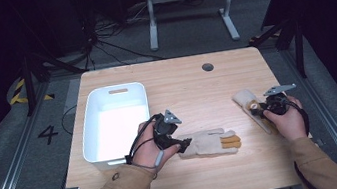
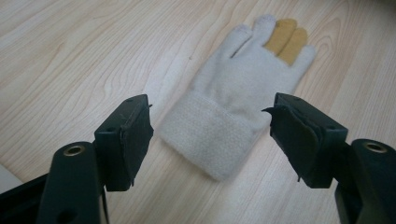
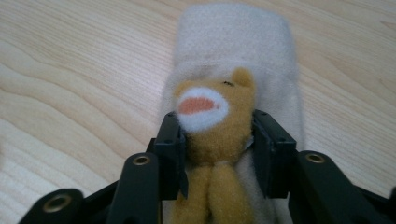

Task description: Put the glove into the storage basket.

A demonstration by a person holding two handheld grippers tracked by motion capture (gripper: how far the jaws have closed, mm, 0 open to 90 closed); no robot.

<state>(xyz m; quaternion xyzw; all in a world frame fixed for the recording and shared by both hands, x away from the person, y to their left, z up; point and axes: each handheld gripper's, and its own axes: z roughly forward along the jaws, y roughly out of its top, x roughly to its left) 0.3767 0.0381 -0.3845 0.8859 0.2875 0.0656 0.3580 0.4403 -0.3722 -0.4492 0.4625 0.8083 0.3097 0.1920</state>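
Here the right hand-held gripper (image 3: 215, 154) pinches only the glove's plush animal patch (image 3: 215, 126), so it may slip; the left hand-held gripper (image 2: 210, 140), spread, could miss the other glove's cuff (image 2: 205, 135).

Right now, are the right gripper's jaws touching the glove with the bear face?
Touching. In the right gripper view, the right gripper has both jaws pressed against the tan plush of the bear-face glove, no gap on either side.
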